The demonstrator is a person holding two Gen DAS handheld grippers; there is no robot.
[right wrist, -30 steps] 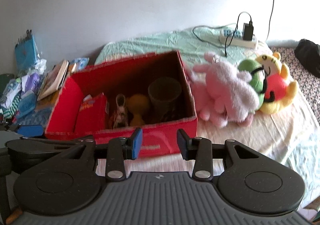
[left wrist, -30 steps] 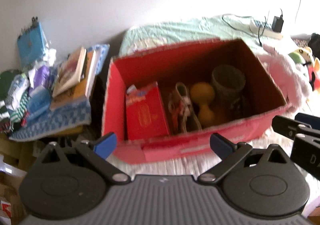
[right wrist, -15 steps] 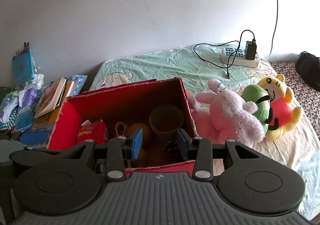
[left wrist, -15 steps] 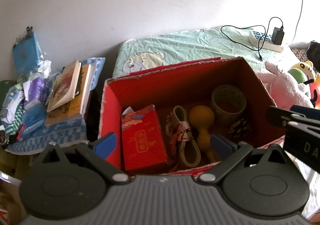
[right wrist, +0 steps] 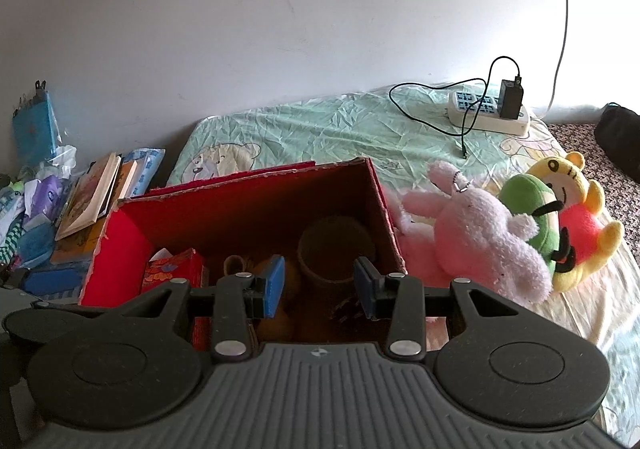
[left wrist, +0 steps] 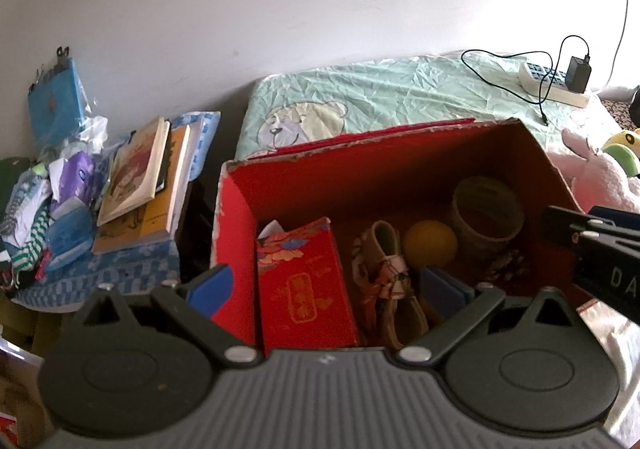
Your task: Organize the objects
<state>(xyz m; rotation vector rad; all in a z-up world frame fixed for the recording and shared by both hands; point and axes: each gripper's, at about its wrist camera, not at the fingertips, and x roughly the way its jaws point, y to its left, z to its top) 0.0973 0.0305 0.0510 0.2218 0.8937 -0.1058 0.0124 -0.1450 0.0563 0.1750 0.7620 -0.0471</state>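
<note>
The bed carries an open red box near its left edge, with a pink plush rabbit and a yellow plush toy just beside the box's right wall. Inside the box stand a red carton, a grey cup, a small shoe and a yellow ball (partly hidden). Both the left claw and right claw hang released over the box, grasping nothing.

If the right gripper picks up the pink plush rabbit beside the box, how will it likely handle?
The pink rabbit looks fuzzy and stuffed, so probably light and squashy; pads would sink in. Its long limbs lie splayed, so they would likely dangle. It leans against the green toy, which may shift.
</note>
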